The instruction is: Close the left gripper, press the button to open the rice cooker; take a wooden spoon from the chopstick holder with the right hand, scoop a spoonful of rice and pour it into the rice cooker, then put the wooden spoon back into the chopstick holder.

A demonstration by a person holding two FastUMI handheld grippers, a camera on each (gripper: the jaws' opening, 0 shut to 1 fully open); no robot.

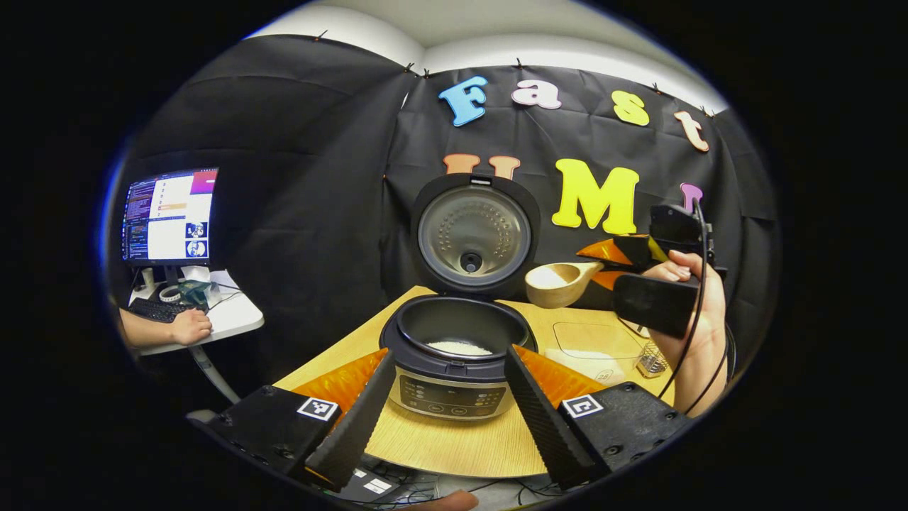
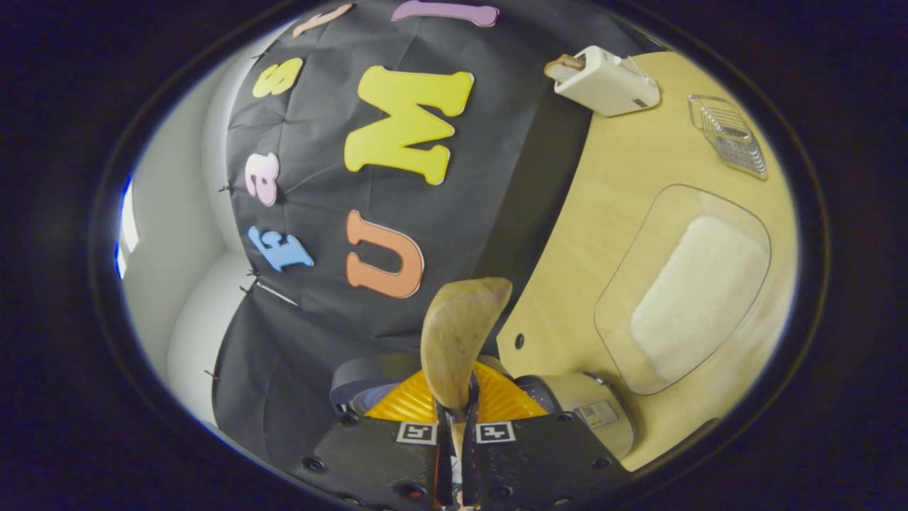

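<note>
The rice cooker (image 1: 454,355) stands on the round wooden table (image 1: 454,443) with its lid (image 1: 474,238) raised. White rice (image 1: 460,348) lies in the pot. My left gripper (image 1: 448,353) is open, with a finger on each side of the cooker's front and nothing between them. To the right of the lid and above the table, a hand (image 1: 699,312) holds my right gripper (image 1: 624,259), which is shut on the handle of the wooden spoon (image 1: 560,282). In the right gripper view the gripper (image 2: 456,426) pinches the handle and the spoon's bowl (image 2: 461,333) sticks out ahead, turned on its side. I cannot tell whether it holds rice.
A clear container (image 2: 691,291) with a mound of rice sits on the table, also visible right of the cooker (image 1: 596,341). The wire chopstick holder (image 1: 649,360) stands beside it. A white appliance (image 2: 606,81) and a clear dish (image 2: 727,135) sit farther off. A person's hand (image 1: 190,326) rests at a desk with a monitor (image 1: 170,213).
</note>
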